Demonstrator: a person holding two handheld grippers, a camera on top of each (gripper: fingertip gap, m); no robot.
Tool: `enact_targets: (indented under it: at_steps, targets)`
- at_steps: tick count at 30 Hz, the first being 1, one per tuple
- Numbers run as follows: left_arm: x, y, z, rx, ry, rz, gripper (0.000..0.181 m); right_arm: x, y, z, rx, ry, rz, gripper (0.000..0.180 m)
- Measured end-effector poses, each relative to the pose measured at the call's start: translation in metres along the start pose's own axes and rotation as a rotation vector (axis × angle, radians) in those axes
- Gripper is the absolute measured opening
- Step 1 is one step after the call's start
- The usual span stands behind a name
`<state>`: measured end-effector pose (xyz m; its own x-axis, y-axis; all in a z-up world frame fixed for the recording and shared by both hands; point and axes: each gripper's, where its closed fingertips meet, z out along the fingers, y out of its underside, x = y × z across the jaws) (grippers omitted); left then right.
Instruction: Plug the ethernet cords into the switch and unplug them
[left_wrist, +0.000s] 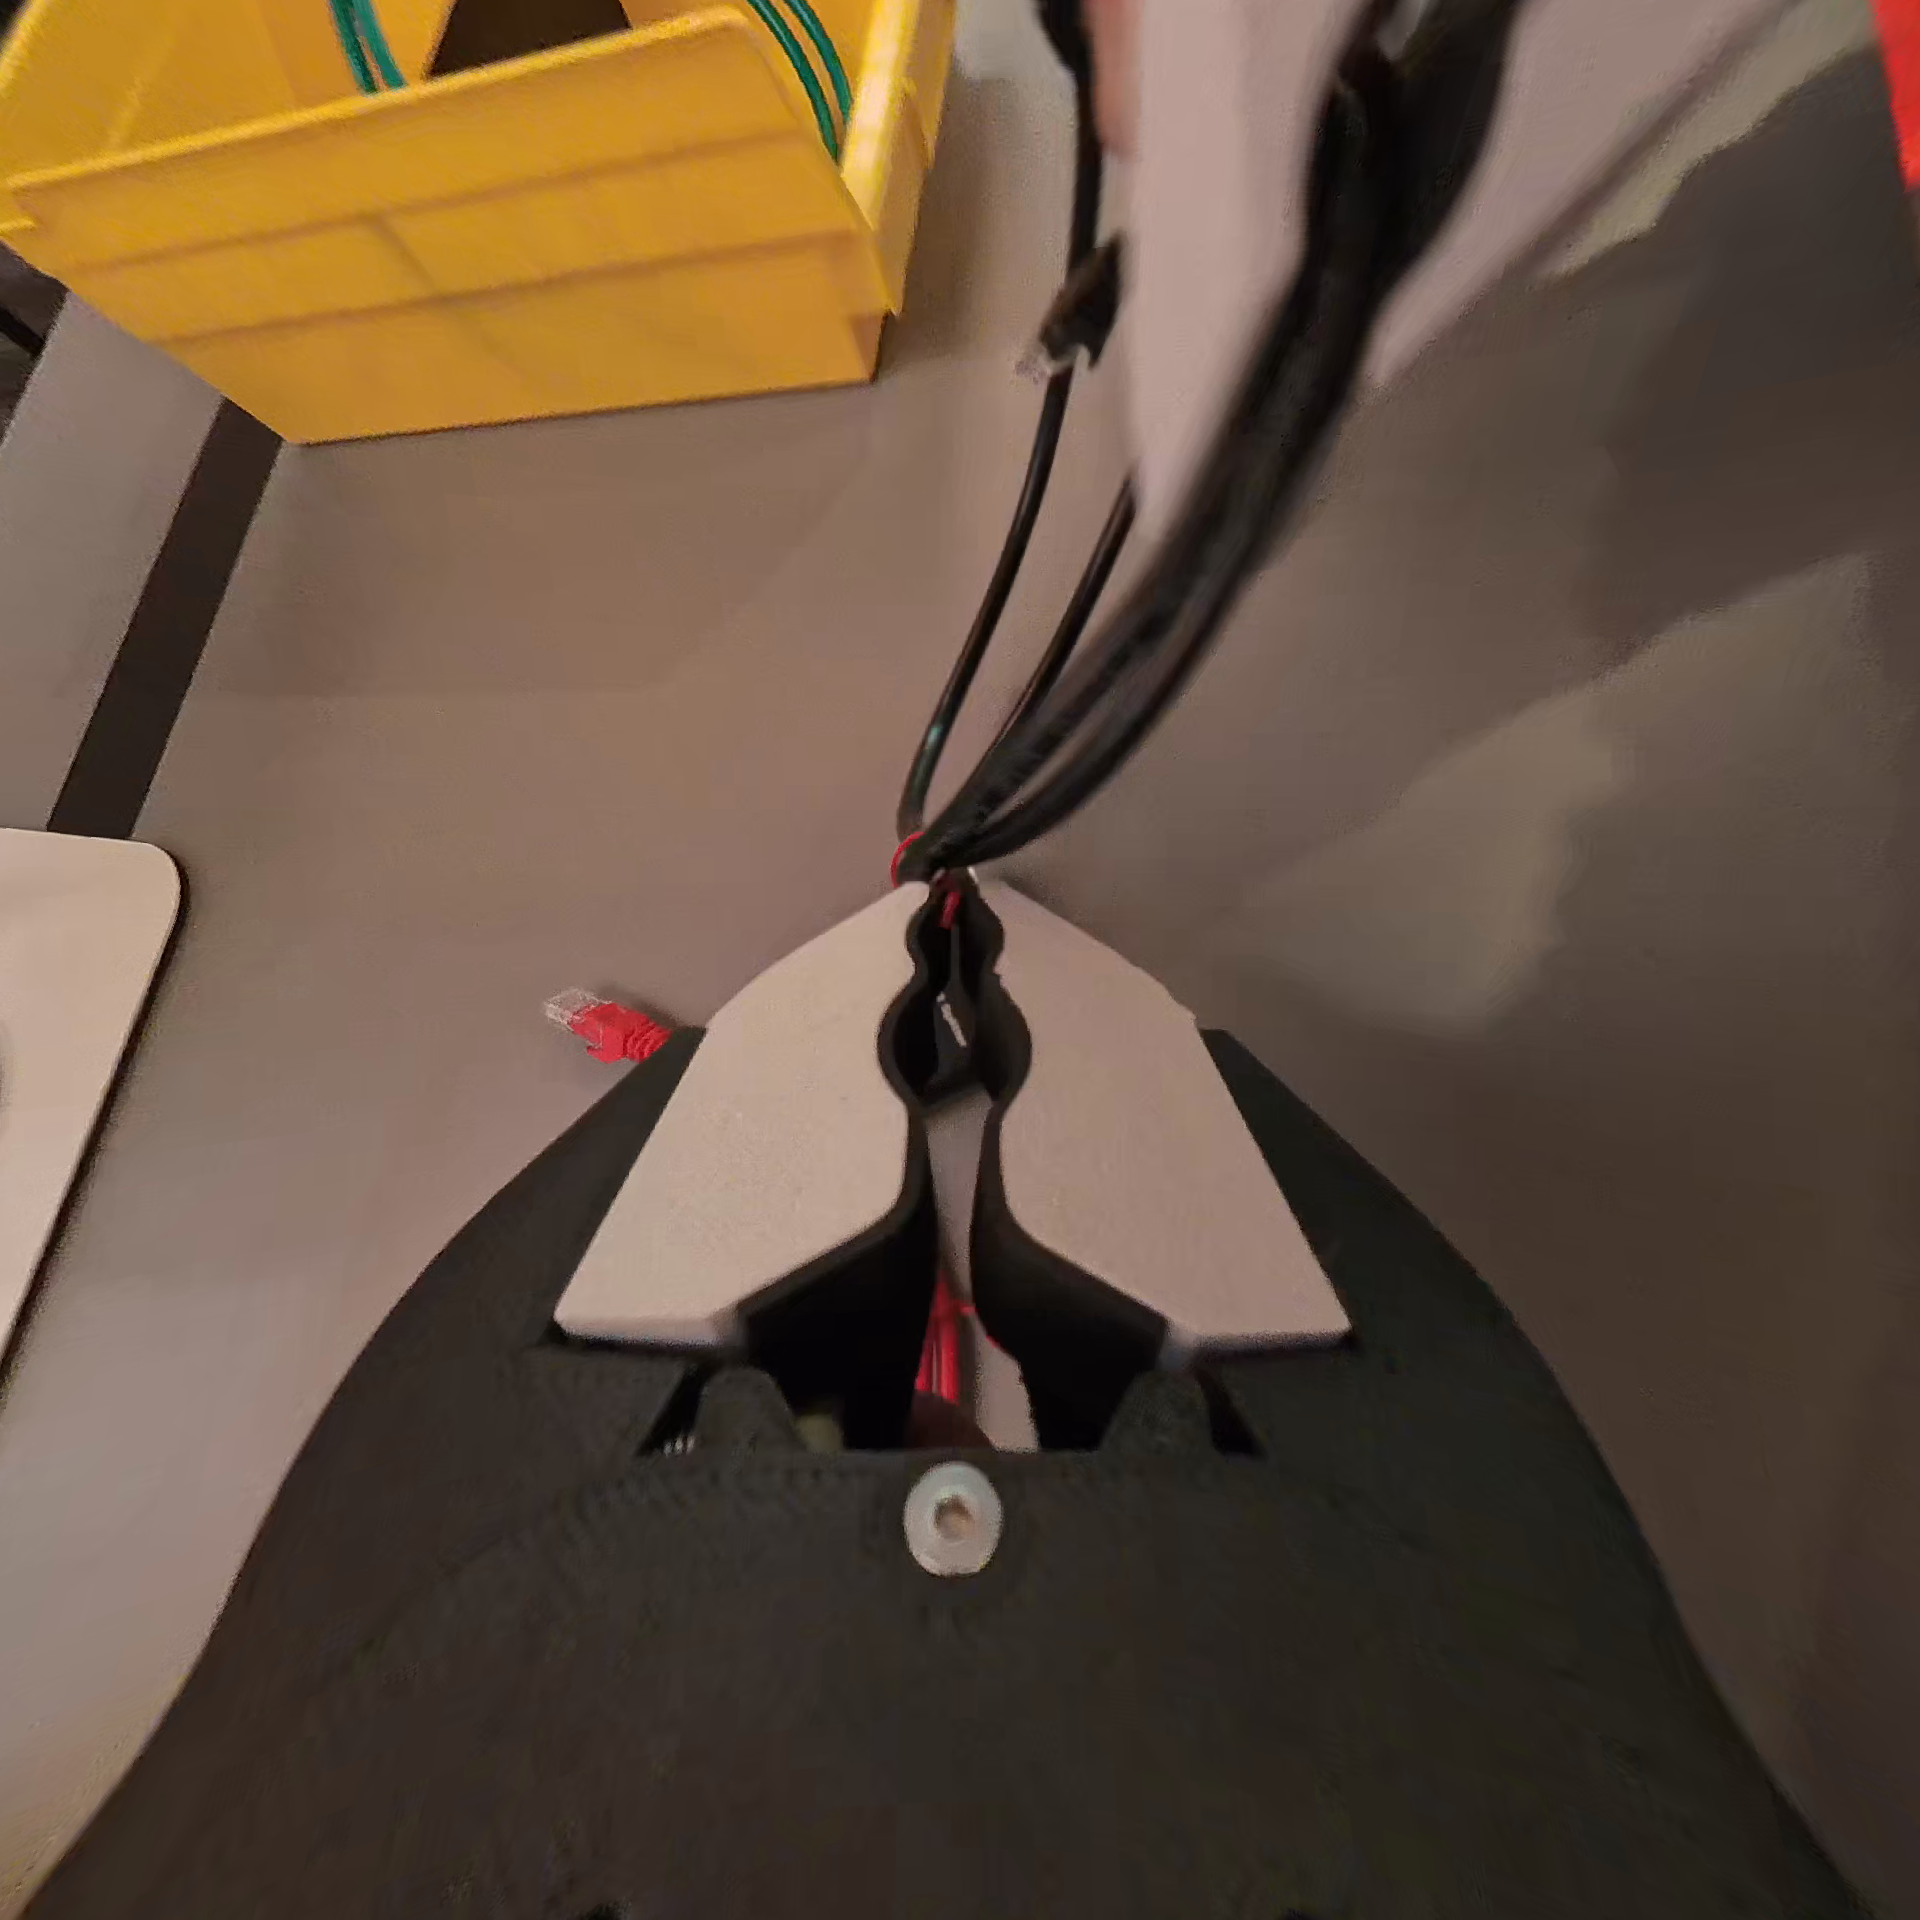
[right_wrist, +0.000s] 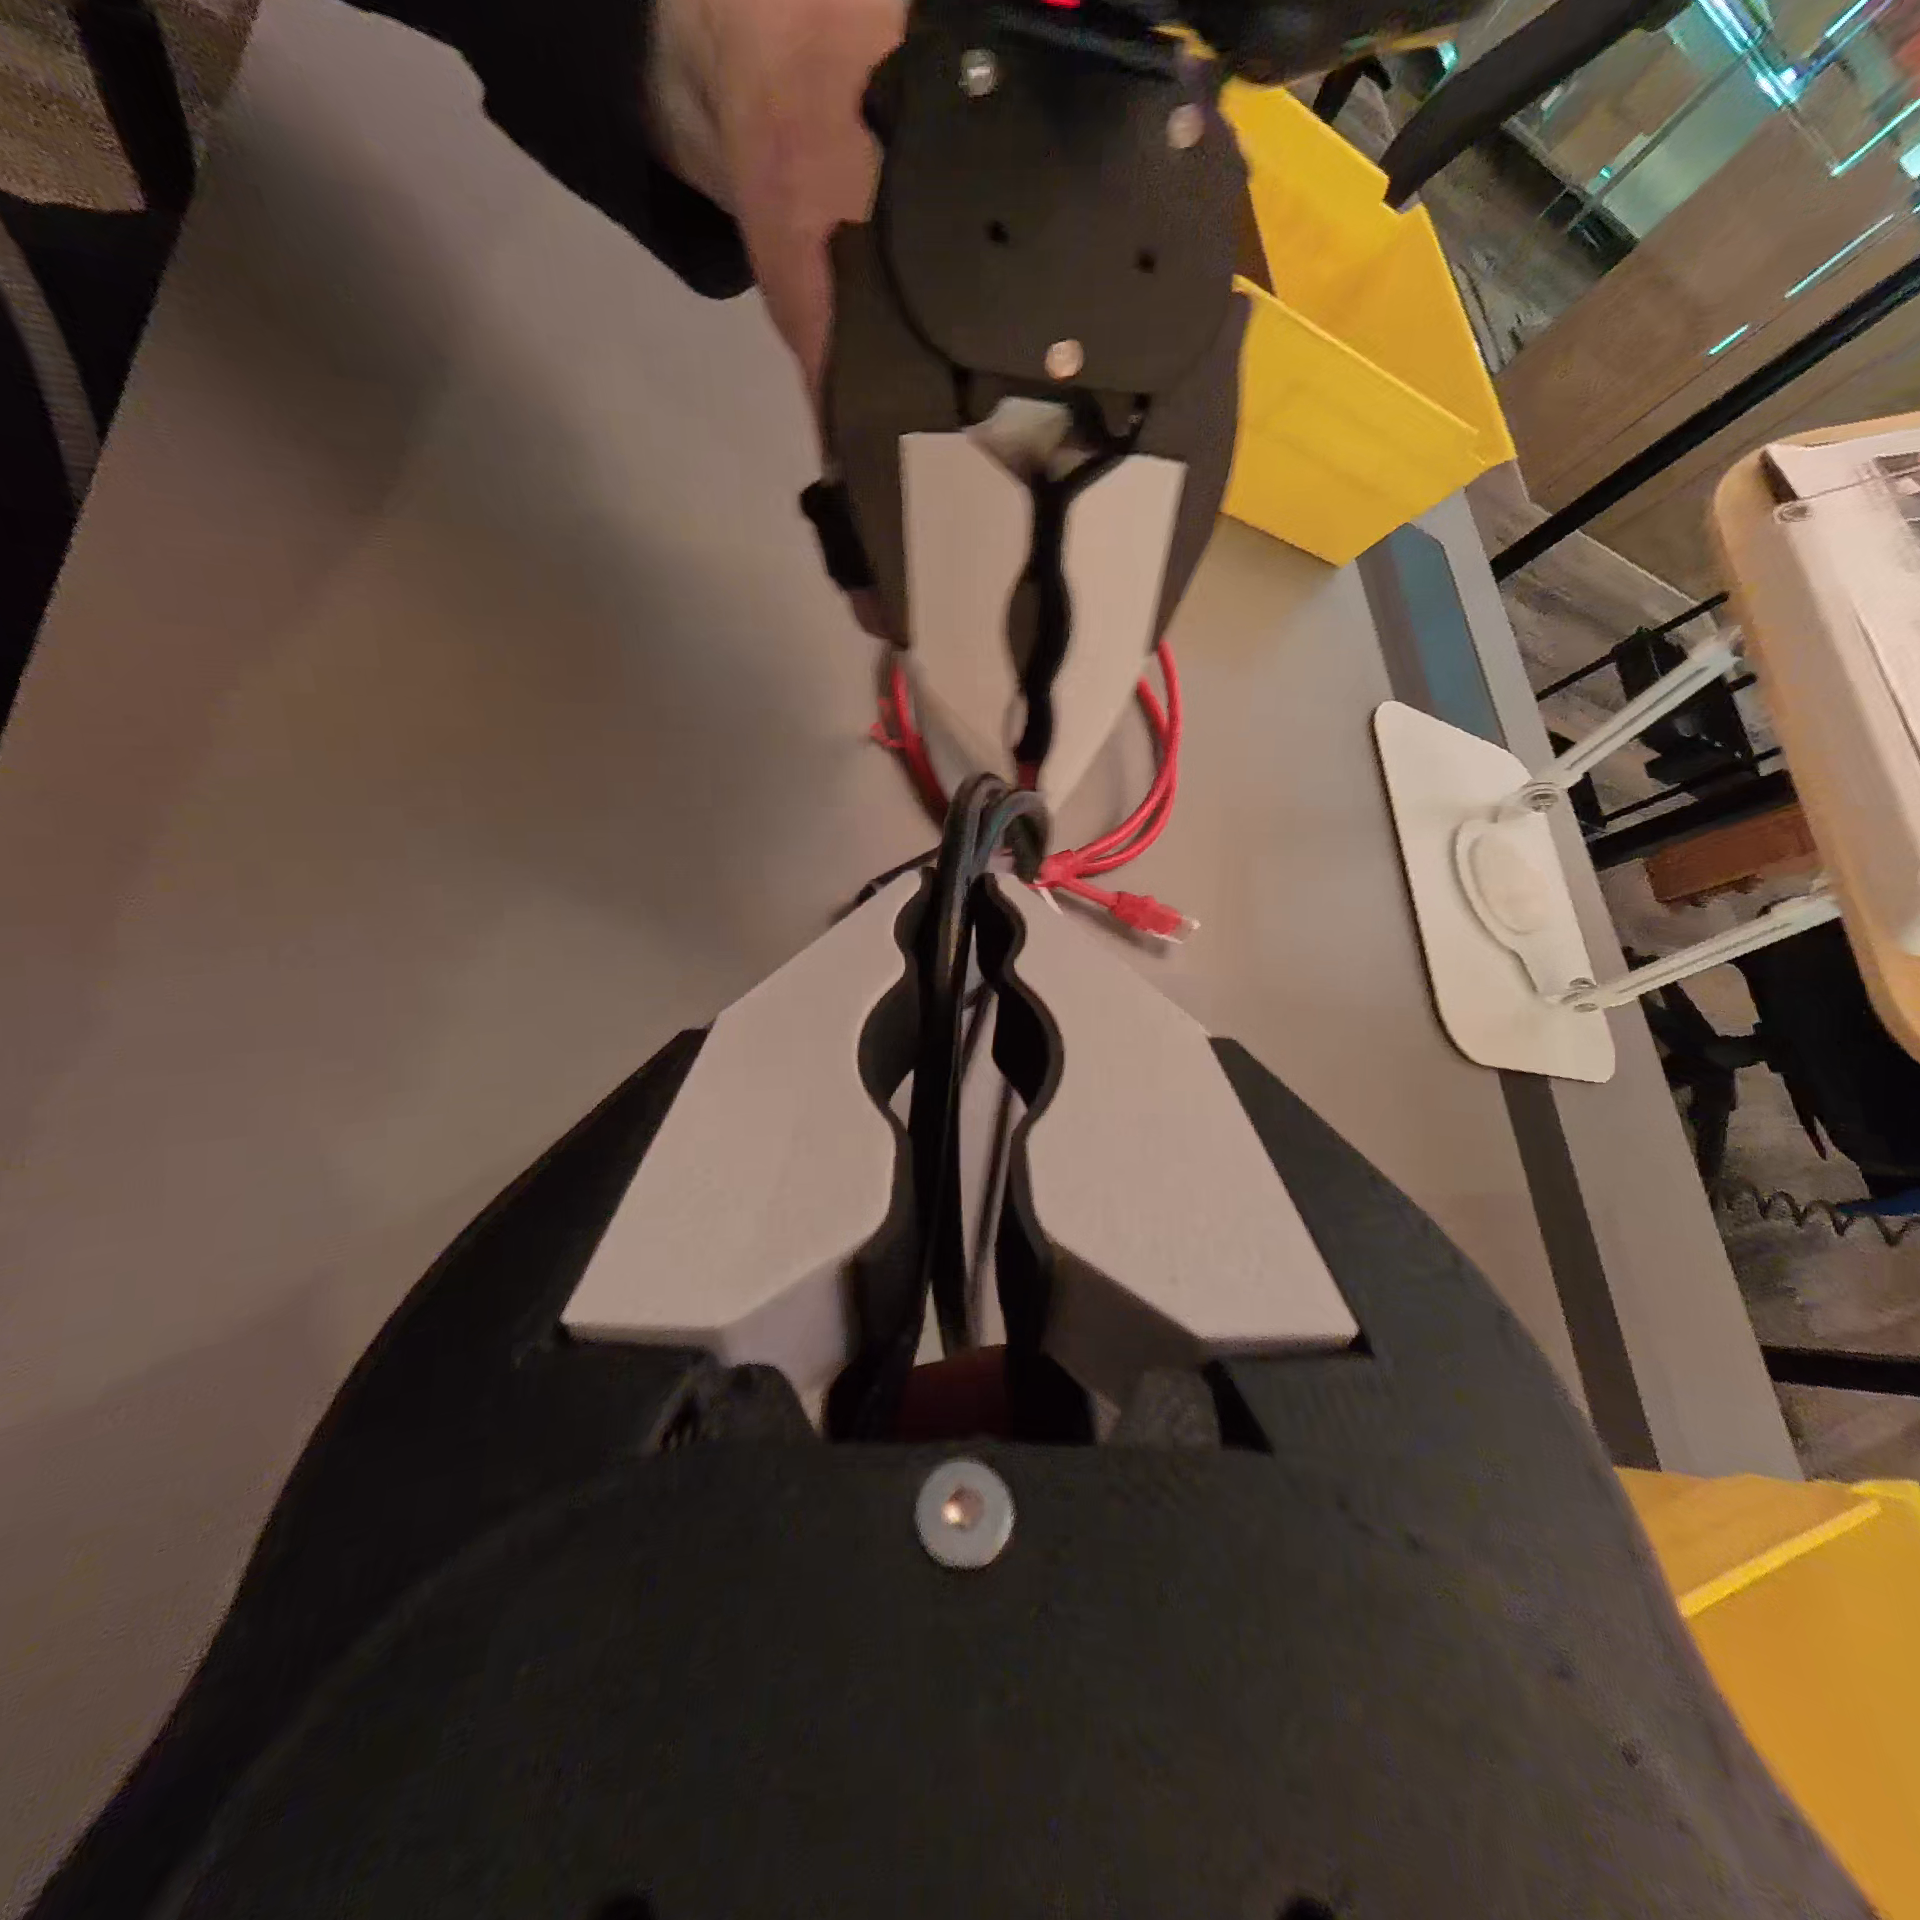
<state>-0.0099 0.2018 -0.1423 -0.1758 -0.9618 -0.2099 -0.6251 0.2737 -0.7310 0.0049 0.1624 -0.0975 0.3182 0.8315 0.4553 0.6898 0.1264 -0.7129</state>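
Observation:
A bundle of black ethernet cords (left_wrist: 1049, 665) hangs between my two grippers above the grey table (left_wrist: 520, 675). My left gripper (left_wrist: 948, 896) is shut on one end of it, where a red tie (left_wrist: 912, 847) wraps it. A black plug (left_wrist: 1075, 317) dangles free from the bundle. My right gripper (right_wrist: 961, 883) is shut on the black cords (right_wrist: 951, 1039), tip to tip with the left gripper (right_wrist: 1023, 774). A red ethernet cord (right_wrist: 1158, 748) lies coiled on the table below, and its red plug shows in both views (right_wrist: 1143, 916) (left_wrist: 608, 1029). No switch is in view.
A yellow bin (left_wrist: 468, 239) holding green cords (left_wrist: 810, 73) stands at the far left. More yellow bins (right_wrist: 1340, 395) sit by the table edge, and another (right_wrist: 1787, 1662) is nearer. A white plate with a mount (right_wrist: 1496, 894) lies near the edge. A hand (right_wrist: 769, 135) holds the left gripper. The gap from one gripper's tips to the other's is roughly 6 cm.

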Motion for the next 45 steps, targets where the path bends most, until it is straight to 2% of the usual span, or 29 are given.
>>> enact_targets:
  at_steps: [3, 7, 9, 16, 20, 24, 30, 33, 36, 39, 41, 45]
  targets:
    - [-0.004, -0.008, -0.003, 0.084, -0.006, -0.09, 0.001, -0.017, 0.007, -0.002, -0.002, 0.089, -0.049, 0.004]
    - [0.001, -0.019, -0.003, 0.213, 0.046, -0.22, 0.001, -0.049, 0.037, 0.007, -0.102, 0.109, -0.135, 0.005]
    - [0.006, -0.027, -0.005, 0.282, 0.086, -0.282, 0.001, -0.061, 0.043, 0.012, -0.101, 0.054, -0.057, 0.006]
    - [0.031, -0.054, -0.007, 0.414, 0.238, -0.372, 0.001, -0.071, 0.076, 0.036, -0.244, 0.014, -0.128, 0.004]
    - [0.039, -0.056, -0.007, 0.445, 0.32, -0.41, 0.001, -0.076, 0.085, 0.04, -0.292, -0.063, -0.098, 0.003]
    - [0.043, -0.05, -0.011, 0.454, 0.368, -0.4, 0.001, -0.083, 0.085, 0.038, -0.269, -0.144, -0.028, 0.007]
    - [0.039, -0.036, -0.009, 0.433, 0.337, -0.418, 0.001, -0.092, 0.059, 0.022, -0.102, -0.24, 0.116, 0.051]
    - [0.039, -0.026, -0.003, 0.39, 0.321, -0.425, 0.001, -0.093, 0.055, 0.013, -0.1, -0.257, 0.108, 0.073]
    - [0.043, -0.022, -0.002, 0.378, 0.325, -0.421, 0.001, -0.097, 0.047, -0.005, -0.079, -0.307, 0.116, 0.086]
    - [0.046, -0.016, 0.002, 0.356, 0.308, -0.419, 0.001, -0.092, 0.026, -0.028, 0.021, -0.347, 0.191, 0.097]
    - [0.05, -0.013, 0.005, 0.343, 0.307, -0.418, 0.002, -0.083, 0.02, -0.04, 0.058, -0.333, 0.222, 0.096]
    - [0.059, -0.008, 0.011, 0.313, 0.316, -0.414, 0.001, -0.044, 0.022, -0.052, 0.079, -0.192, 0.301, 0.071]
